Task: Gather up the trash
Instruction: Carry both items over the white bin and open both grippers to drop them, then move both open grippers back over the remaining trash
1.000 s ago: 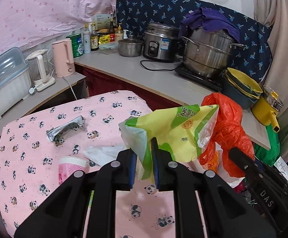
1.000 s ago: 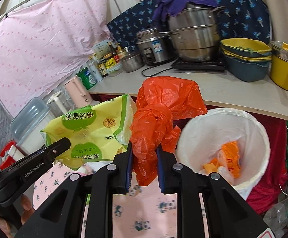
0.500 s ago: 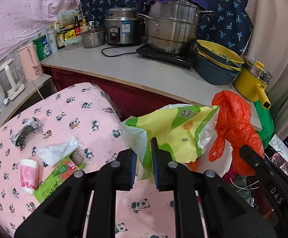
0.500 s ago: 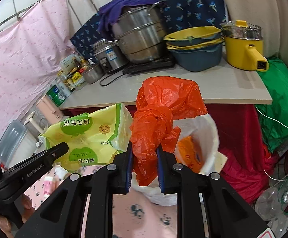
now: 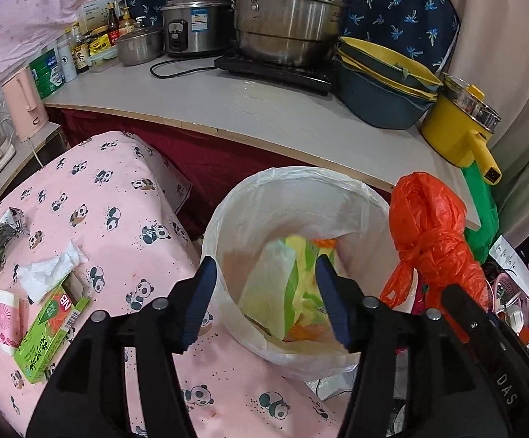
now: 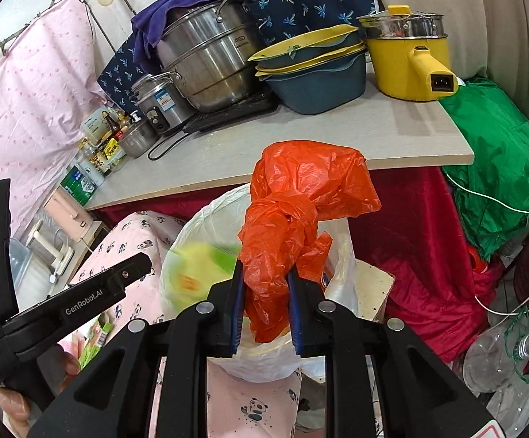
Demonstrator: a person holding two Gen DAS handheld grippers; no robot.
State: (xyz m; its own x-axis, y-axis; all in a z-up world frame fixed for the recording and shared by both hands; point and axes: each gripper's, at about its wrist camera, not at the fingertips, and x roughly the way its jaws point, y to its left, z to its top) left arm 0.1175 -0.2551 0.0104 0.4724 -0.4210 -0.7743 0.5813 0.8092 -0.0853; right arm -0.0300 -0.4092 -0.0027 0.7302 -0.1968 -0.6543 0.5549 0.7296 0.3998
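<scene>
over the white-lined trash bin (image 5: 301, 197), at the center of the left wrist view, the left gripper (image 5: 264, 295) stood with its jaws spread wide and nothing between them. the yellow-green package (image 5: 293, 284) lay inside the bin, blurred, between the two blue pads and below them. at 3 o'clock from the bin, the orange plastic bag (image 5: 432, 233) hung beside the rim, pinched from below by the right gripper (image 6: 264, 303), whose jaws were closed tight on the bag's lower folds; in the right wrist view the bag rose to 12 o'clock of the pads and stood in front of the bin's far wall.

on the pink panda tablecloth (image 5: 118, 189), at 9 o'clock from the bin, more litter lay well apart from it: a crumpled white tissue (image 5: 49, 270), a green carton (image 5: 49, 332) just below the tissue and touching it, a pink paper cup (image 5: 5, 317) on its side at the carton's 9 o'clock, and a silver wrapper (image 5: 3, 235) toward 10 o'clock. at 12 o'clock, the counter (image 5: 228, 102) carried a steel steamer pot (image 5: 286, 14), stacked basins (image 5: 381, 87) and a yellow electric pot (image 5: 458, 127).
</scene>
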